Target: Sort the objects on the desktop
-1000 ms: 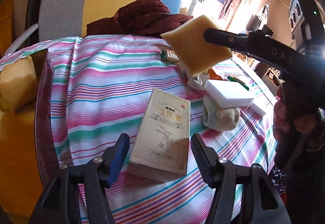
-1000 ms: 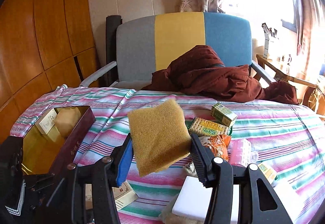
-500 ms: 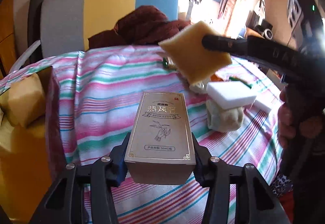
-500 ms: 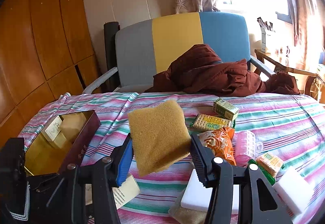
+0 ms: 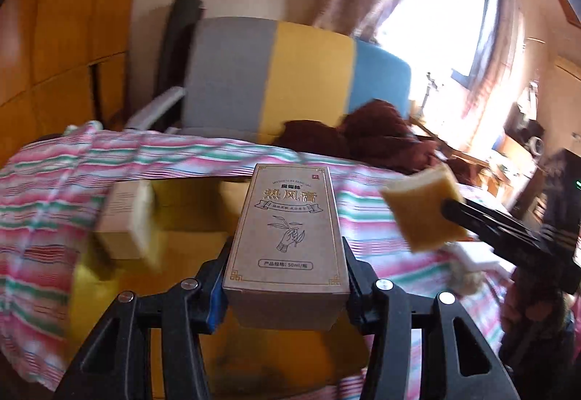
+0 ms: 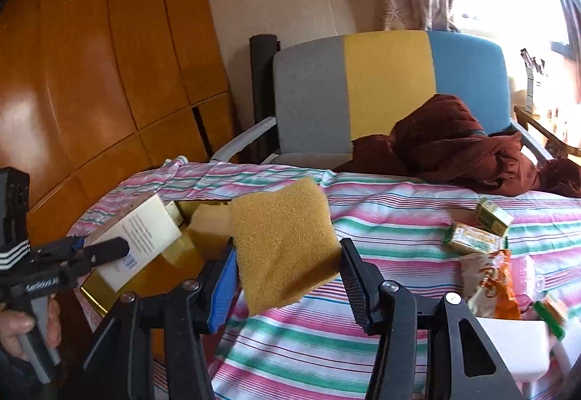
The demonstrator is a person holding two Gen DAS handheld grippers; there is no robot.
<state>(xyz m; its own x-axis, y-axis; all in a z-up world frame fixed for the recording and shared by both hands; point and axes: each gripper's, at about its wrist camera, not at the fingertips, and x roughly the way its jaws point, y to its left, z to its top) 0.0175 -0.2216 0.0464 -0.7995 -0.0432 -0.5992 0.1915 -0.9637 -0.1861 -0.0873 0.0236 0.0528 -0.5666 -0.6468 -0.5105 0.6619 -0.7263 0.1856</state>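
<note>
Left wrist | tray blurred | carton hides tray middle

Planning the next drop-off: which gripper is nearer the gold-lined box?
Left. The left gripper, clamping the kraft carton, hangs over the gold-lined box; the right gripper, with the sponge, sits beside it.

"热风膏", "50ml" on kraft box

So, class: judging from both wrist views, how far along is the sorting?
Done: a small box and a sponge already sit in the gold-lined tray. In hand: left gripper holds the tan carton; right gripper holds a yellow sponge. Left: snack packets on the striped cloth.
</note>
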